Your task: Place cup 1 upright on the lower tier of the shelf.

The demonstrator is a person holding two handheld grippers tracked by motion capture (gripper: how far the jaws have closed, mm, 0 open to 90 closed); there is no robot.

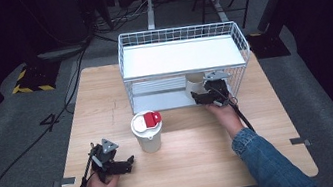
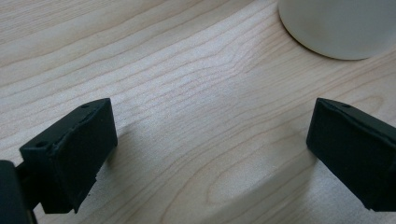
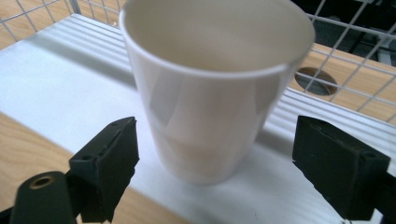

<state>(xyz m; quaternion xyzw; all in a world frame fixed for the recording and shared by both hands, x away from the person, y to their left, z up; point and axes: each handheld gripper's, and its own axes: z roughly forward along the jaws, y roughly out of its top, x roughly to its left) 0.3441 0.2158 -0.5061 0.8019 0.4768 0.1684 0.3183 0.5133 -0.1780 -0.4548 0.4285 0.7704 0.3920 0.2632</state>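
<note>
Nearest the person, the left gripper (image 1: pixel 126 164) rests low over the front left of the desk (image 1: pixel 191 165), its jaws spread wide with nothing but bare wood grain between them. Just past its tips stands the lidded cup (image 1: pixel 148 132), white with a red tab on the lid; in the left gripper view only the curved foot of it (image 2: pixel 338 28) comes in at the top edge, the rest cut off. Farther back, the right gripper (image 1: pixel 199 98) reaches into the lower shelf of the white wire rack (image 1: pixel 180 33). Its jaws stand open on either side of an open white cup (image 3: pixel 212 93), with a clear gap at each pad, so nothing is gripped. That cup stands upright on the ribbed white shelf (image 3: pixel 56 88), near its front edge. From above, it is mostly hidden under the rack's upper shelf and behind the gripper, with only a pale patch (image 1: pixel 194 85) showing. Beyond the rack the room is too dark to make out.
</note>
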